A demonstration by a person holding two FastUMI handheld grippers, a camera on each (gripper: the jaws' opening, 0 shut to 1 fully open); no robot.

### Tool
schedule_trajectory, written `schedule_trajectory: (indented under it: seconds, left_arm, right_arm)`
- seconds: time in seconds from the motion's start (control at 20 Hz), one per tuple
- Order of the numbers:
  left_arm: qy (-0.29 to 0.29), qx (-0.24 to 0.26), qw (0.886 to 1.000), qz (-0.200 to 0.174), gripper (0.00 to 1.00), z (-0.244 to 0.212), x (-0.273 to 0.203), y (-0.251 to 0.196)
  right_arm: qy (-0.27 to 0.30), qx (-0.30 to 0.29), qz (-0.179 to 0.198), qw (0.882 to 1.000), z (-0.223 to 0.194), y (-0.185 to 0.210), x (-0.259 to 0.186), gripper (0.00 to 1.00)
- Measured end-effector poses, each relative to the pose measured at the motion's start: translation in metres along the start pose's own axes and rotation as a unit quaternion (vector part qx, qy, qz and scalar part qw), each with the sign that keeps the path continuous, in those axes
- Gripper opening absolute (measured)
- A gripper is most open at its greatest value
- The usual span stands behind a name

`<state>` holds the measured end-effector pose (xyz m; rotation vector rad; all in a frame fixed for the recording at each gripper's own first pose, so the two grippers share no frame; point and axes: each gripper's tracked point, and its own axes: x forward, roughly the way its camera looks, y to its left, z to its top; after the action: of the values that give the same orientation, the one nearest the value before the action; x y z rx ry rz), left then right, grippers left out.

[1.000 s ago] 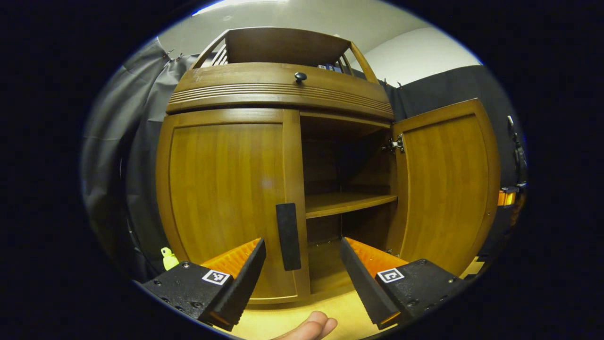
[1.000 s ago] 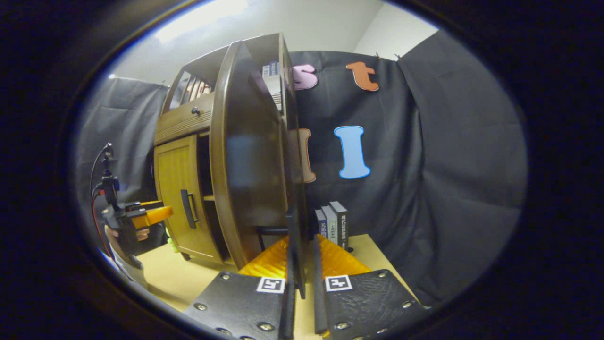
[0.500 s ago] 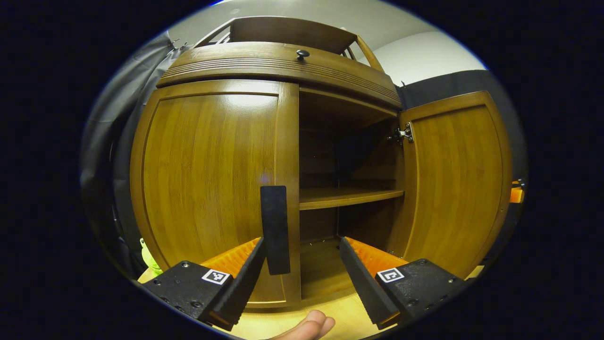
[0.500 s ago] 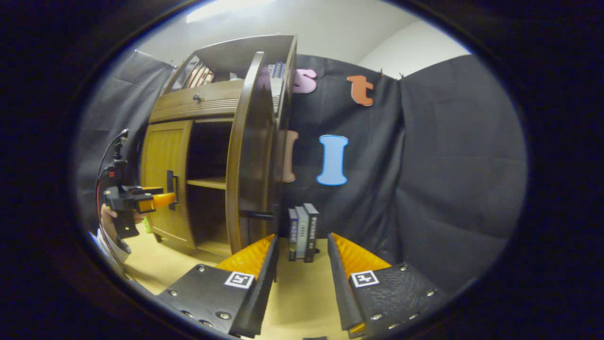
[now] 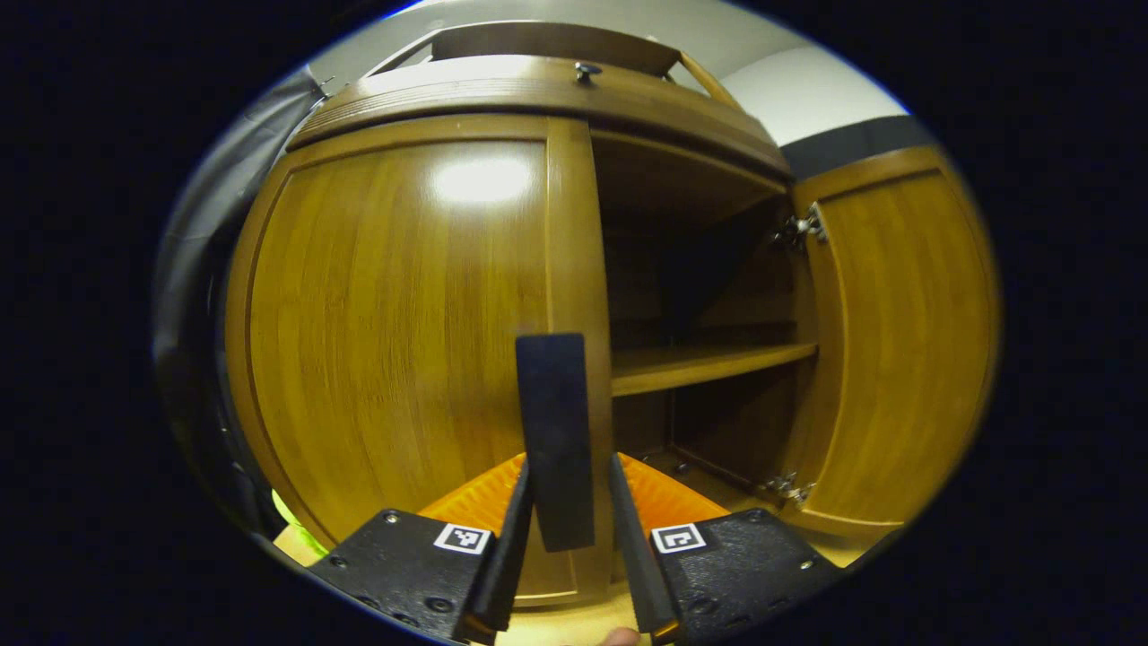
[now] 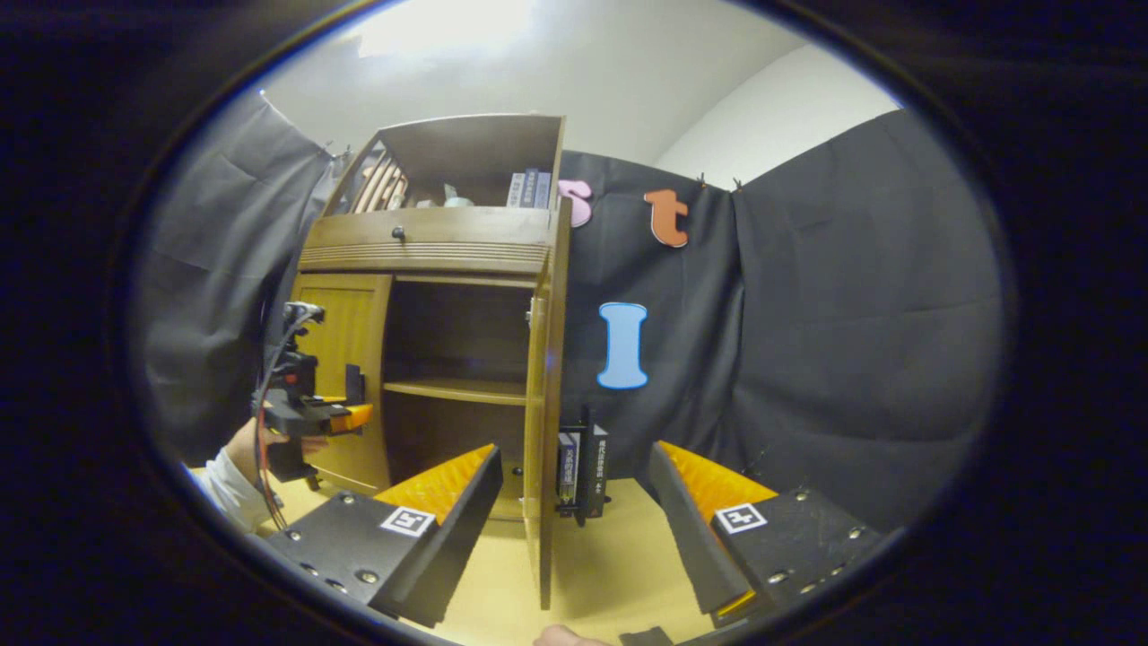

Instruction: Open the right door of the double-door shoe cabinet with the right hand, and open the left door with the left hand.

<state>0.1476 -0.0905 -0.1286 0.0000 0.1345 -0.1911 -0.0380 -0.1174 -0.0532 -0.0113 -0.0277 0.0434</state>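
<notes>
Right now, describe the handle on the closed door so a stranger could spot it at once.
Start at the wooden shoe cabinet with its right door swung open. On the closed left door, look along the edge nearest the open compartment. The handle is a flat black upright bar, the only dark piece on that door's brown wood, standing between the fingers of the left tool.

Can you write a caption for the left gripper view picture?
The left tool closes around the black handle of the shut left door; the right door stands open.

We see a glossy varnished wood left door point(image 5: 395, 323), a matt black handle point(image 5: 554, 440) and ridged orange fingers point(image 5: 489, 493).
</notes>
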Motion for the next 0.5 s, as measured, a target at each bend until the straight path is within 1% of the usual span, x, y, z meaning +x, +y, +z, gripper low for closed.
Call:
schedule_trajectory:
  seconds: [0.05,0.1,0.15,0.2,0.35,0.5]
  left_arm:
    - [-0.017,-0.005,1.000,0.000,0.38,0.006,-0.003,0.000]
    - [-0.015,-0.011,1.000,-0.005,0.33,0.009,-0.002,-0.001]
    - [0.001,-0.006,1.000,-0.008,0.34,0.003,-0.004,-0.003]
    - [-0.004,-0.007,1.000,-0.011,0.31,0.005,-0.004,-0.001]
    - [-0.005,-0.011,1.000,-0.023,0.31,0.007,-0.005,-0.004]
    - [-0.007,-0.019,0.999,-0.043,0.31,0.006,-0.009,-0.007]
  right_arm:
    - [-0.002,-0.003,0.007,1.000,0.001,0.008,-0.007,0.98]
    - [-0.003,-0.006,0.010,1.000,0.002,0.015,-0.011,0.98]
    - [0.000,-0.010,0.012,1.000,0.001,0.019,-0.013,0.98]
    - [0.001,-0.015,0.011,1.000,0.001,0.022,-0.017,0.98]
    - [0.003,-0.018,0.018,1.000,-0.001,0.028,-0.023,0.98]
    - [0.002,-0.011,0.010,1.000,-0.001,0.024,-0.028,0.98]
